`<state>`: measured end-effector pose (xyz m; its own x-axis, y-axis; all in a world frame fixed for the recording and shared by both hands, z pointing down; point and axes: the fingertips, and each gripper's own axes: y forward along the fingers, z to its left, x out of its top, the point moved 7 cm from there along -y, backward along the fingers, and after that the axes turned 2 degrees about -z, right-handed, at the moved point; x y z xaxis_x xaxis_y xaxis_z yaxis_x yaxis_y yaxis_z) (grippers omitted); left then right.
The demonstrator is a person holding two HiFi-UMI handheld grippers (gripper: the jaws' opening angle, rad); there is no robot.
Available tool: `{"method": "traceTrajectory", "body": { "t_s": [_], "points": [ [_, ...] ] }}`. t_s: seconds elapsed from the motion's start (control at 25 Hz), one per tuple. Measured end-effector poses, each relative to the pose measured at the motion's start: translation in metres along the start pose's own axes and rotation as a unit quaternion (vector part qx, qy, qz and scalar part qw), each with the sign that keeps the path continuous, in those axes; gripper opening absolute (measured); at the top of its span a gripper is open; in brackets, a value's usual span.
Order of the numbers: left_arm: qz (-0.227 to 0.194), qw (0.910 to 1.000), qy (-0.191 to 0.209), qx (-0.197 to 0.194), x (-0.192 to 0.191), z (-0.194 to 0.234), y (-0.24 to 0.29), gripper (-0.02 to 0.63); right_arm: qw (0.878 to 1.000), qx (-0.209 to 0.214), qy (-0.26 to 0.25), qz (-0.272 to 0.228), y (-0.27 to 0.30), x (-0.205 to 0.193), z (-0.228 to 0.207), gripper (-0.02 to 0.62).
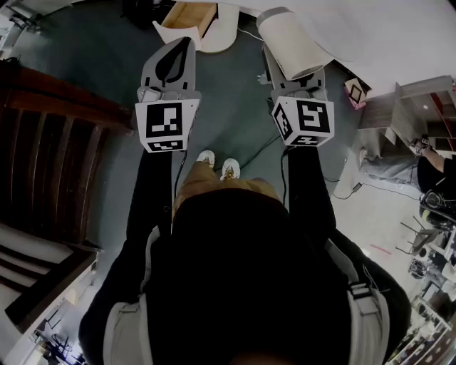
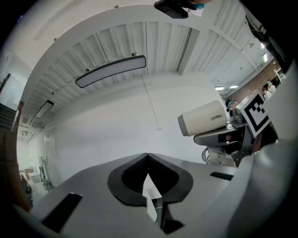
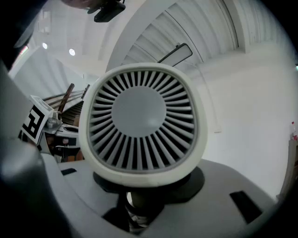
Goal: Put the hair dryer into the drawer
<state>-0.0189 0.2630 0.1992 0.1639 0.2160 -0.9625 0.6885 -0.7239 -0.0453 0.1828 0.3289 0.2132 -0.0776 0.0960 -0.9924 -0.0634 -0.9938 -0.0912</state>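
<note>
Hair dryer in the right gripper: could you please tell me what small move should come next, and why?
Probably carry the hair dryer forward and leftward toward the drawer. The right gripper is shut on its handle, and the drawer stands open ahead, nearer the left gripper, which is shut and empty.

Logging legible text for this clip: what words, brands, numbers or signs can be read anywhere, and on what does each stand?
"ze...": a short brand word on the barrel of the hair dryer. The later letters are too blurred to read.
The marker cube and the other marker cube carry black-and-white square patterns only, no letters or numbers.
Nothing else can be read.
</note>
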Motion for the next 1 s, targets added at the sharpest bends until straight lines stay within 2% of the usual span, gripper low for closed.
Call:
{"method": "traceTrajectory", "body": {
  "t_s": [0.32, 0.72, 1.0],
  "points": [
    [0.005, 1.0, -0.004, 0.004, -0.001, -0.006, -0.006, 0.015, 1.0, 0.003, 0.0, -0.002, -0.009, 0.0, -0.002, 0.204],
    [0.007, 0.9999, 0.01, 0.0, 0.004, -0.014, -0.003, 0.015, 1.0, 0.016, 0.003, -0.008, -0.006, -0.002, -0.008, 0.204],
    [0.01, 0.9998, 0.011, 0.012, 0.001, 0.0, -0.003, 0.015, 1.0, 0.029, 0.007, -0.006, 0.009, -0.006, -0.001, 0.204]
  ]
}}
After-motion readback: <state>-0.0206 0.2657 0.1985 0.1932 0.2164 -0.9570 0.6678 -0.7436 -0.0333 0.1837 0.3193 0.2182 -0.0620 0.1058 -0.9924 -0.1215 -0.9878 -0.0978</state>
